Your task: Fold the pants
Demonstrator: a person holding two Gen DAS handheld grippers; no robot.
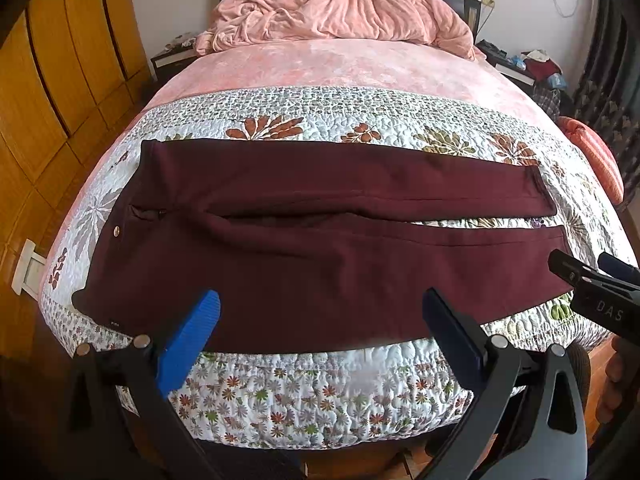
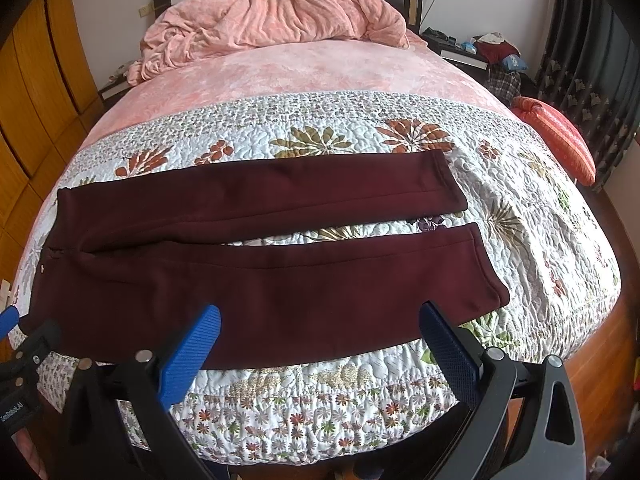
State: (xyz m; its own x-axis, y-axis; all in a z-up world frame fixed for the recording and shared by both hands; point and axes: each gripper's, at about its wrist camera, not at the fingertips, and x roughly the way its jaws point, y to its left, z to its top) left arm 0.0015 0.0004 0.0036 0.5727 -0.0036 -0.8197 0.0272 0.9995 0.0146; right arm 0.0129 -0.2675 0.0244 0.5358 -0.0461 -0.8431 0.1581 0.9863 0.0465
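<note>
I see the pants (image 1: 320, 248) spread flat along the bed's (image 1: 320, 392) near edge. My left claw (image 1: 320, 320) and right claw (image 2: 320, 324) both gape, holding nothing.

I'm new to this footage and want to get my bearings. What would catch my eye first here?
The dark maroon pants draw the eye first: spread flat across the near end of the bed, waist to the left, two legs running right with a narrow gap between them. They lie on a white floral quilt, with a crumpled pink blanket heaped at the headboard. In front, the left gripper and right gripper hover open above the near leg, holding nothing.
</note>
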